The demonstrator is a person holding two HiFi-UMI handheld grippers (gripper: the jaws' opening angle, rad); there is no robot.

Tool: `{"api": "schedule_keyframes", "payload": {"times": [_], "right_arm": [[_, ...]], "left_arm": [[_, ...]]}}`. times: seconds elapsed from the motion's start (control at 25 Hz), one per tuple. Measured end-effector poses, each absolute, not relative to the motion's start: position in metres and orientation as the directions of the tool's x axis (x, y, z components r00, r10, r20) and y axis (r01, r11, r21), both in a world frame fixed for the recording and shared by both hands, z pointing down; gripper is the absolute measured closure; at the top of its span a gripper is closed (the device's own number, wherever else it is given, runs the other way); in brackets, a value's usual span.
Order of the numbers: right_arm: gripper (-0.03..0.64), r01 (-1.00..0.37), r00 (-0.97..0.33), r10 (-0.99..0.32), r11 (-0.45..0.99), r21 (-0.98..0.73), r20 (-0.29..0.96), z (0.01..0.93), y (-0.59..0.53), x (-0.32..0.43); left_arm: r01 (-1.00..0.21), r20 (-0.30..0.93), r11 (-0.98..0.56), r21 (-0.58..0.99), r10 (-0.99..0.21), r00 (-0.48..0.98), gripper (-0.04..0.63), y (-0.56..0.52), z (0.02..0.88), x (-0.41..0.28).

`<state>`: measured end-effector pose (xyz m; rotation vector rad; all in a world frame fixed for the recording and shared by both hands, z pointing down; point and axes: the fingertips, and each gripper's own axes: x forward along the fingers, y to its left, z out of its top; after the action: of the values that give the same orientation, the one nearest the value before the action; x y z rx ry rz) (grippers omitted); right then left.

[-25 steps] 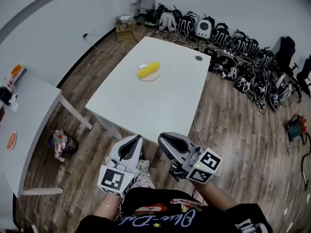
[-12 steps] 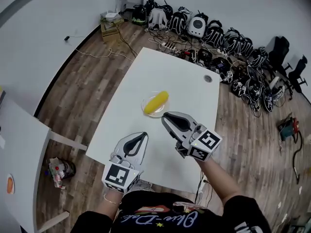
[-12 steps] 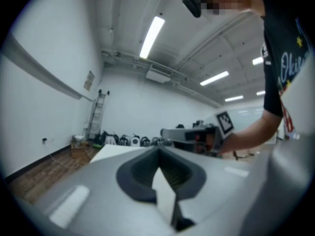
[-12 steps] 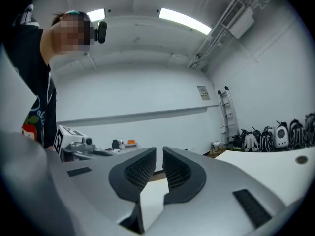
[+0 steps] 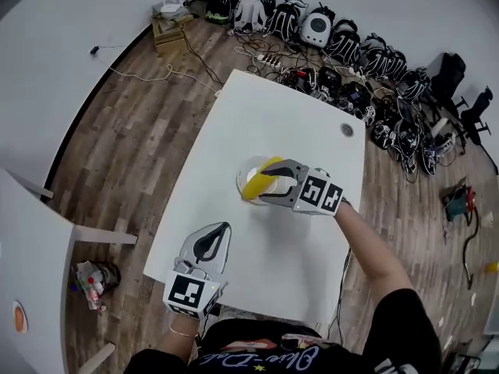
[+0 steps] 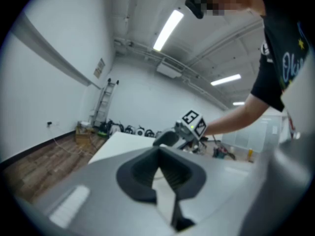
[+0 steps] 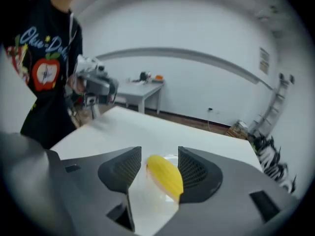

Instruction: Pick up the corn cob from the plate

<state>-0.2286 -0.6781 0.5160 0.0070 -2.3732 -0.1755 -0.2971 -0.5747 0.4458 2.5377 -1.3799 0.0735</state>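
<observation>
Corn cob [image 5: 254,185], oblong, on round plate [image 5: 244,171]

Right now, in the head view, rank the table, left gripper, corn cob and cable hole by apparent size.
1. table, largest.
2. left gripper, inflated by nearness to the camera.
3. corn cob.
4. cable hole, smallest.

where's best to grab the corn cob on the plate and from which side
Across its middle, from above, one jaw on each long side: the long corn cob lies flat on the plate. The right gripper, jaws opening, straddles it.
</observation>
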Motion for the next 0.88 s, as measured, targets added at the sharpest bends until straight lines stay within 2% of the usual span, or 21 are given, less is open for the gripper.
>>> {"api": "schedule_keyframes", "payload": {"times": [0.08, 0.2, 0.44, 0.88], "right_arm": [[0.403, 0.219, -0.585, -0.031, 0.956, 0.195, 0.810, 0.534, -0.689, -0.230], [0.378, 0.402, -0.396, -0.020, 0.895, 0.193, 0.918, 0.562, -0.708, -0.228], [0.349, 0.585, -0.133, 0.058, 0.810, 0.032, 0.989, 0.605, -0.712, -0.213], [0.351, 0.624, -0.063, 0.128, 0.779, -0.061, 0.990, 0.623, -0.716, -0.218]], "left_arm": [[-0.842, 0.184, -0.498, 0.204, -0.826, 0.533, 0.598, -0.581, 0.455, -0.310], [-0.853, 0.180, -0.469, 0.230, -0.840, 0.511, 0.597, -0.591, 0.458, -0.328], [-0.872, 0.214, -0.415, 0.259, -0.856, 0.470, 0.598, -0.603, 0.471, -0.353], [-0.866, 0.250, -0.381, 0.325, -0.848, 0.467, 0.598, -0.608, 0.496, -0.367]]}}
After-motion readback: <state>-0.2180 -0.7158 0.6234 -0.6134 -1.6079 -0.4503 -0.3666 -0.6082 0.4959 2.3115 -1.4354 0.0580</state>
